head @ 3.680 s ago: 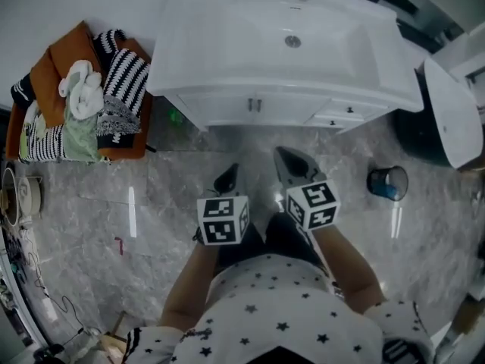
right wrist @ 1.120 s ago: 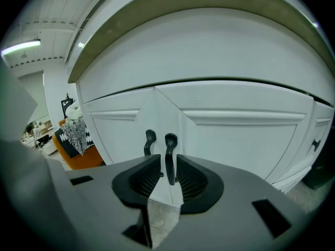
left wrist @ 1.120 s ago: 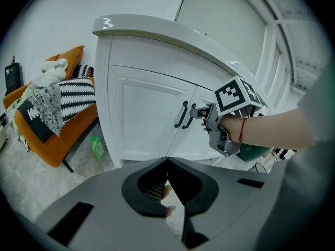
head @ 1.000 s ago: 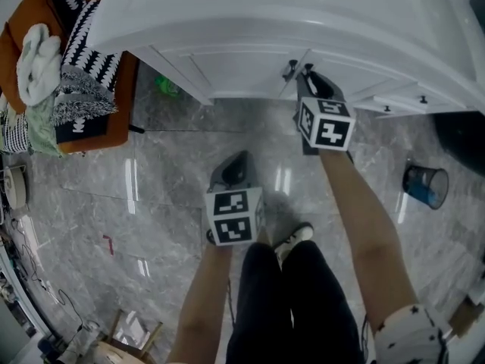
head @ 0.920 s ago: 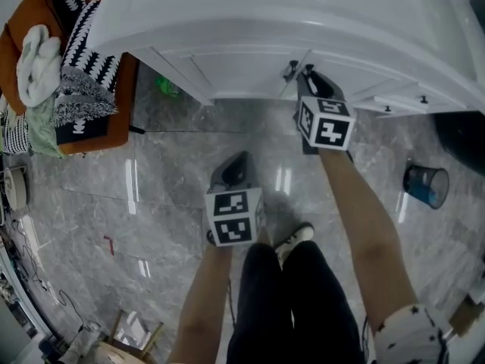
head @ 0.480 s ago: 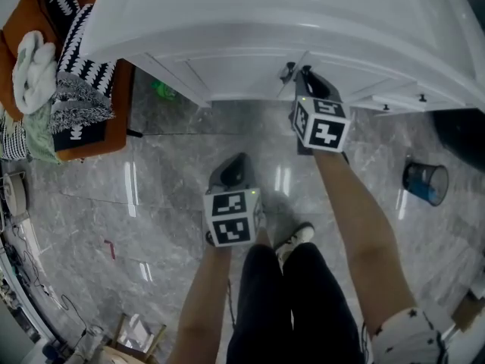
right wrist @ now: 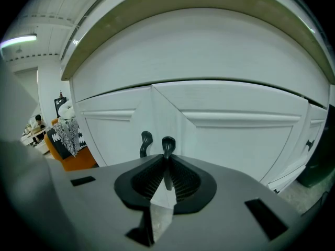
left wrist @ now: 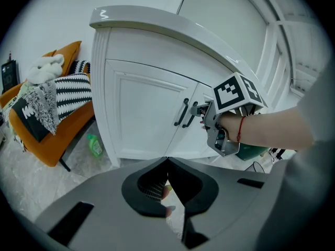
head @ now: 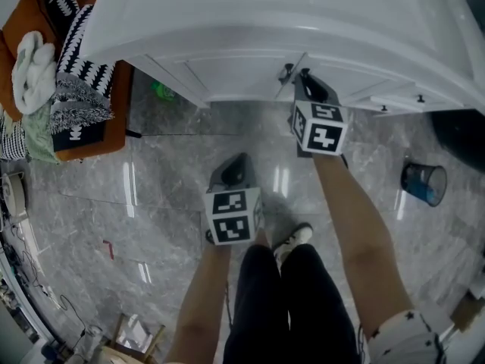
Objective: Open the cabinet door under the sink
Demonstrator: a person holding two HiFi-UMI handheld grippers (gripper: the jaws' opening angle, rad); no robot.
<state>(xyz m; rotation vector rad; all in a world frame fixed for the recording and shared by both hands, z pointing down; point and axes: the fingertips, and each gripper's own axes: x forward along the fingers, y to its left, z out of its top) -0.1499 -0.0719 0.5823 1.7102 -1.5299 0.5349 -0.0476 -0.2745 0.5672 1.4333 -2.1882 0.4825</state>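
Cabinet door (right wrist: 235, 140) shut, grey marble floor (head: 174, 180), orange chair (head: 117, 123) w/ clothes (head: 76, 89) left

I see bright, even light, soft shadows only. Glare streaks on the glossy floor (head: 129, 192) left and right of the left gripper (head: 235, 164). White cabinet (right wrist: 220, 103) beyond the right gripper (right wrist: 167, 158) nearly washes out; the handle (right wrist: 167, 143) at its tips is sharp, claw bodies soft. Heavy fisheye bend, black corners on gripper views
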